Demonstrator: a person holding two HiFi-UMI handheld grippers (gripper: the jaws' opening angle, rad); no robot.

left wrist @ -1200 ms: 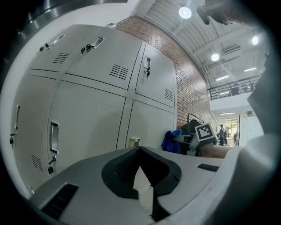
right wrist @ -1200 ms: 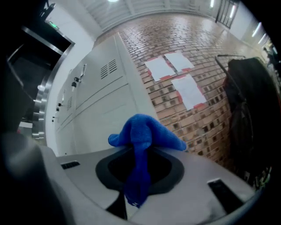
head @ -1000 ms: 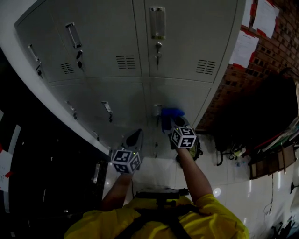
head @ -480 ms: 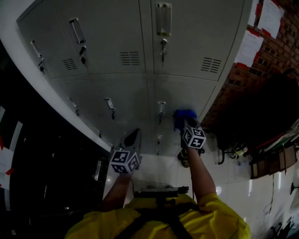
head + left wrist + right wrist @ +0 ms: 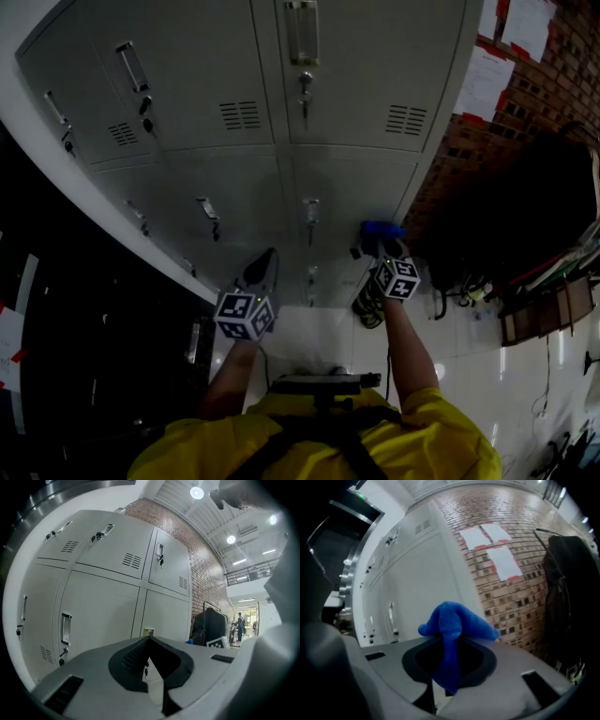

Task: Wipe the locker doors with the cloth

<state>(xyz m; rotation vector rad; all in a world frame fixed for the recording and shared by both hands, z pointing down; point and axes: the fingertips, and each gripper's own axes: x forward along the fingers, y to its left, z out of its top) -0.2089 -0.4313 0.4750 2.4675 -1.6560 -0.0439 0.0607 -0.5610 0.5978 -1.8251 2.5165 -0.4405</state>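
Grey metal lockers (image 5: 234, 178) fill the head view, two rows of doors with handles and keys. A blue cloth (image 5: 382, 228) (image 5: 452, 625) is pinched in my right gripper (image 5: 380, 246) (image 5: 449, 641), held at the right edge of the lower right locker door (image 5: 356, 192), close to the brick wall. My left gripper (image 5: 264, 272) (image 5: 149, 641) hangs lower and to the left, its jaws together with nothing between them, pointing at the lower locker doors (image 5: 98, 616).
A brick wall (image 5: 469, 159) with white paper sheets (image 5: 483, 80) stands right of the lockers. Dark coats on a rack (image 5: 525, 216) hang further right. A dark cabinet (image 5: 84, 356) lies to the left. White floor tiles (image 5: 309, 337) lie below.
My right gripper has carried the blue cloth rightwards along the lower door, from near its handle towards its right edge. The left gripper stays about where it was.
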